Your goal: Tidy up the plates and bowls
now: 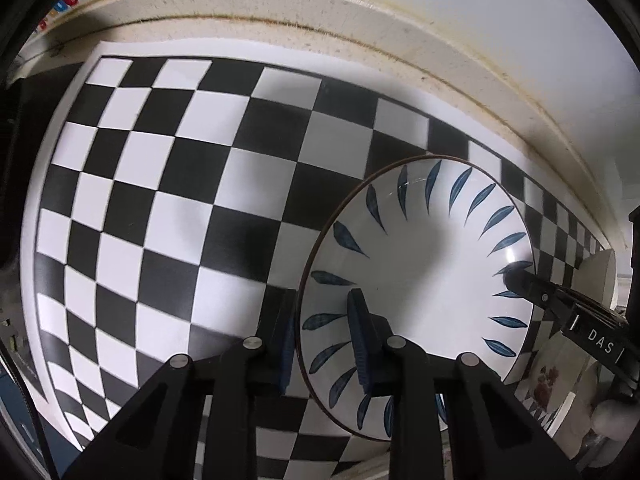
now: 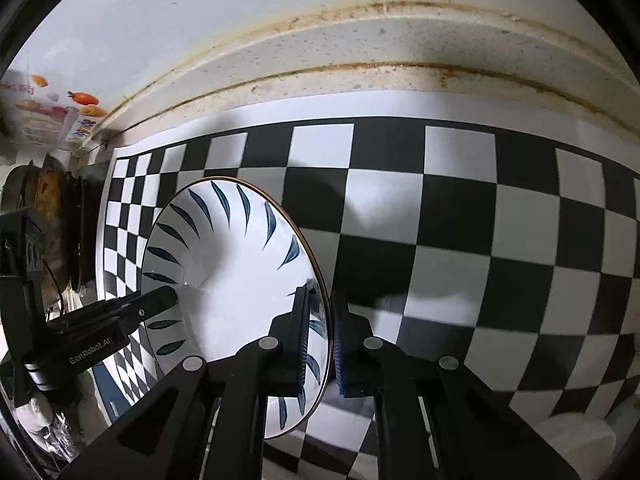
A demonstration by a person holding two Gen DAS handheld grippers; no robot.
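The left gripper [image 1: 326,336] was closed narrowly over the near-left rim of the bowl [image 1: 420,276], one blue-padded finger inside the bowl and the other outside against its wall. The right gripper [image 2: 320,340] was pinched almost shut on the opposite rim of the same bowl [image 2: 224,264], one finger inside and the other outside, so both tools held the one dish between them.

In the left wrist view the body of the right gripper [image 1: 520,280] bore the white letters "DAS", the rest cut off. In the right wrist view the body of the left gripper [image 2: 168,300] read "GenRobot.AI".

The bowl was white with a ring of blue leaf strokes and a thin brown edge. It sat over a black-and-white checkerboard sheet [image 1: 180,200] on the counter, near the stained cream backsplash ledge [image 1: 360,48]. Whether it touched the sheet could not be told. A floral plate [image 1: 556,384] lay just beyond the bowl at the right edge of the left wrist view.
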